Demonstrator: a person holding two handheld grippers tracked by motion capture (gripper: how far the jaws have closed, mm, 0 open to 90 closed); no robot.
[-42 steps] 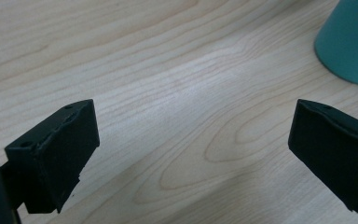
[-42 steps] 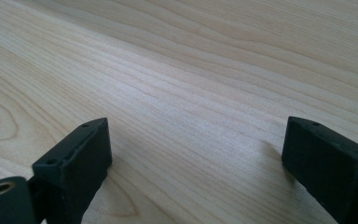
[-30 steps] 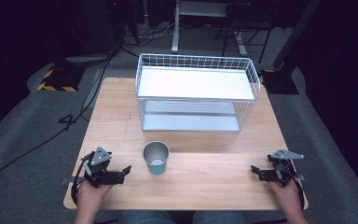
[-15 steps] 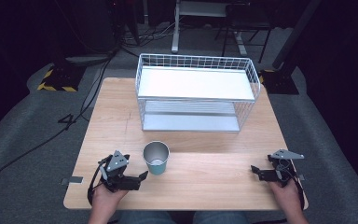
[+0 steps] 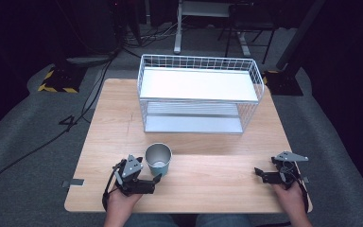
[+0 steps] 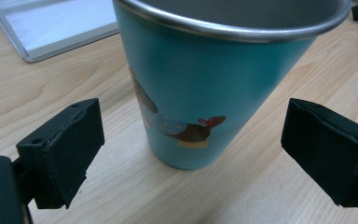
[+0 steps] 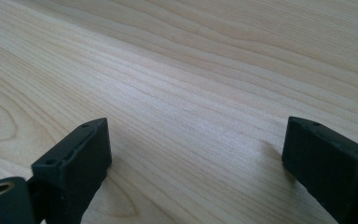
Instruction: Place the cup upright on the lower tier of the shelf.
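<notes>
A teal metal cup (image 5: 158,159) with a cartoon animal print stands upright on the wooden table (image 5: 217,177), near its front. My left gripper (image 5: 142,174) lies just in front and to the left of the cup, pointing at it. In the left gripper view the cup (image 6: 205,84) stands close ahead between the lines of the two black jaws, and my left gripper (image 6: 193,144) is open, its pads clear of the cup's sides. My right gripper (image 5: 264,169) rests open at the front right of the table; between its jaws is bare wood (image 7: 191,116).
A white wire rack (image 5: 201,63) with an upper white shelf and a lower shelf stands at the back middle of the table. Its lower edge (image 6: 51,28) lies behind the cup in the left gripper view. Cables and stands lie on the dark floor beyond.
My left hand has slid rightward along the front of the table, bringing its gripper up to the cup. The right hand and the cup have stayed put.
</notes>
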